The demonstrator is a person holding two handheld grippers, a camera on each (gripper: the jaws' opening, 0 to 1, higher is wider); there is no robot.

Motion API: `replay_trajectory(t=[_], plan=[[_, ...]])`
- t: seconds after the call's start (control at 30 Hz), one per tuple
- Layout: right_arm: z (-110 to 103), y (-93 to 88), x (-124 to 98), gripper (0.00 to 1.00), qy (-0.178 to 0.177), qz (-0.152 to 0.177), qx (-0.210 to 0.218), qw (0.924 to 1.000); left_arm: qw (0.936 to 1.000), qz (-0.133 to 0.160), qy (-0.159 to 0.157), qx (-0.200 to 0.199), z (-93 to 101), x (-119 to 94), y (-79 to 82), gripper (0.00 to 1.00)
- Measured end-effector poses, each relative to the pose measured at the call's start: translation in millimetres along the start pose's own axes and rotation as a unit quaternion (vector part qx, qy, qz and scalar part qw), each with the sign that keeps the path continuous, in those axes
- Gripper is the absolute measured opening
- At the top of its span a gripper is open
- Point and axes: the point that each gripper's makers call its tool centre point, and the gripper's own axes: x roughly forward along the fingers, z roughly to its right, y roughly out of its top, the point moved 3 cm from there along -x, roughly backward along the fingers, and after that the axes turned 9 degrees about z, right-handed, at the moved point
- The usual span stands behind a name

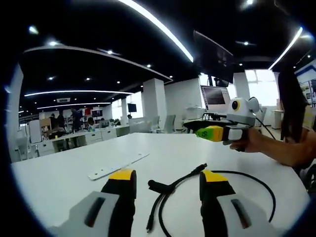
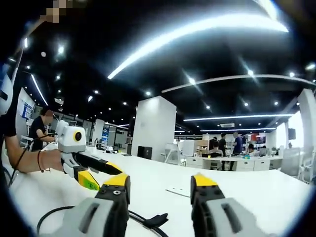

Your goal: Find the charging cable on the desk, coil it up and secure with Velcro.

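While both claws hover over the white counter [image 1: 59, 173], neither grips anything. The left claw [image 1: 168, 185] stands with its yellow-tipped jaws spread wide, and the thin black charging cable [image 1: 247, 177] lies loose on the counter between and beyond them, its black Velcro strap [image 1: 158, 186] near the plug end. Just beyond the left jaw lies a flat white plastic strip [image 1: 116, 166]. The right claw [image 2: 160, 190] is likewise parted above the cable [image 2: 54, 215]. A person's hand [image 1: 252, 140] holds the right claw at the counter's far side.
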Motion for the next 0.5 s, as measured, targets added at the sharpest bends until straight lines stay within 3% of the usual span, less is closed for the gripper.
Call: replay_trajectory(t=[0.17,0.5], plan=[[-1.2,-0.4,-3.2,0.49,-0.007,0.007,0.019,0.9998,1.0000,-0.004,-0.006,-0.004,3.5,0.8,-3.5,0.52],[-0.6,-6.3,-8.8,0.50,-0.016,-0.015,-0.001,0.9998,1.0000,0.002,-0.005,-0.003,0.5,-3.9,-5.2,0.52]])
